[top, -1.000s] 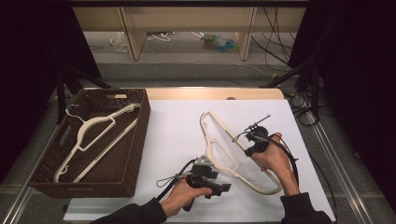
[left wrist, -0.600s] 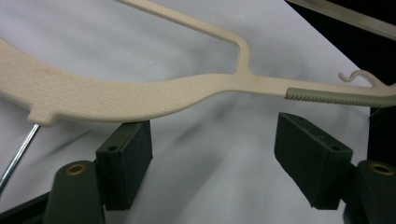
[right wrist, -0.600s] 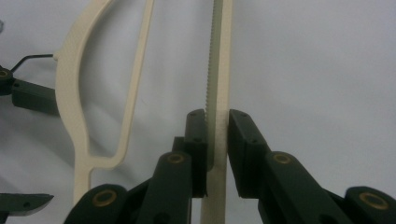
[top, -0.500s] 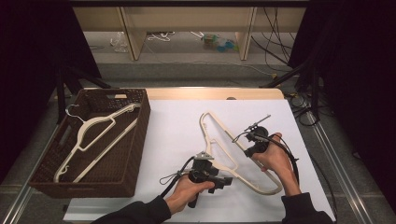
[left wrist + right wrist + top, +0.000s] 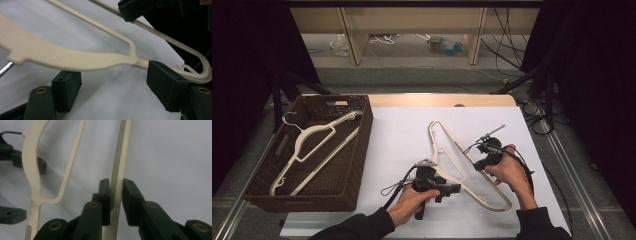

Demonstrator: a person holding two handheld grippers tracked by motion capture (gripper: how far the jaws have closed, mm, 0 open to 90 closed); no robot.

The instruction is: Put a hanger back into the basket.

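Right hand-held gripper (image 5: 116, 195) clamped on hanger (image 5: 462, 162) bar, worktop (image 5: 402, 130) centre-right. Left hand-held gripper (image 5: 113, 85) apart around shoulder at 7 o'clock. Risk: thin bar twists, slips when lifted.

My sleeves (image 5: 362, 227) are dark; both grippers are black, brass-ringed screws at the jaws, black cables (image 5: 394, 187) trailing from them.
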